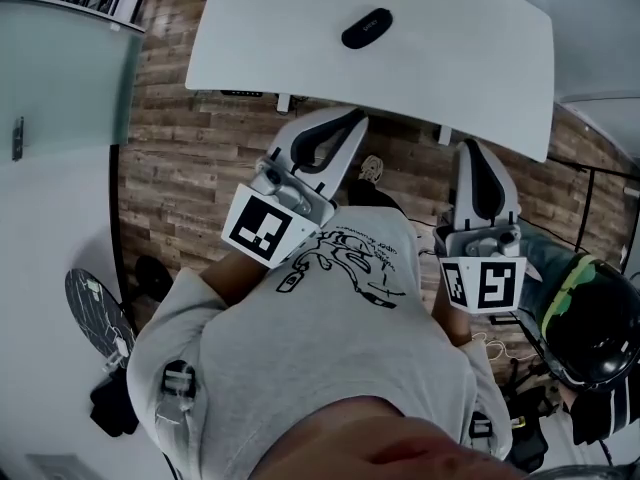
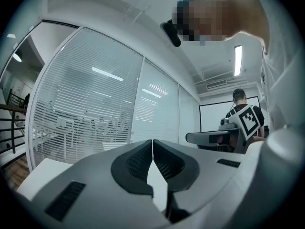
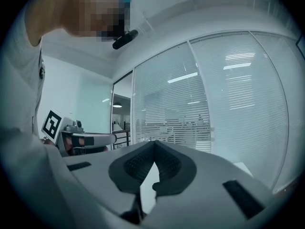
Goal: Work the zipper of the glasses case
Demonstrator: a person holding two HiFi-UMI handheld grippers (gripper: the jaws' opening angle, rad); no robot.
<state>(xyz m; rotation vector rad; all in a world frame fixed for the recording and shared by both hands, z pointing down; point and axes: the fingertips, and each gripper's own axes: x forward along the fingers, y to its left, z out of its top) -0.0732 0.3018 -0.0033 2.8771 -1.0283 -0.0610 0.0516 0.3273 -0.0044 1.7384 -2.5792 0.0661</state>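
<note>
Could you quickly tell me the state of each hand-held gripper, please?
Left hand-held gripper: closed, holding nothing.
Right hand-held gripper: closed, holding nothing.

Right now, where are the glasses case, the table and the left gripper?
glasses case (image 1: pixel 367 27), head view, its dark middle.
table (image 1: pixel 480 58), head view, bare white top.
left gripper (image 2: pixel 152 142), left gripper view, where its shut fingers meet.
</note>
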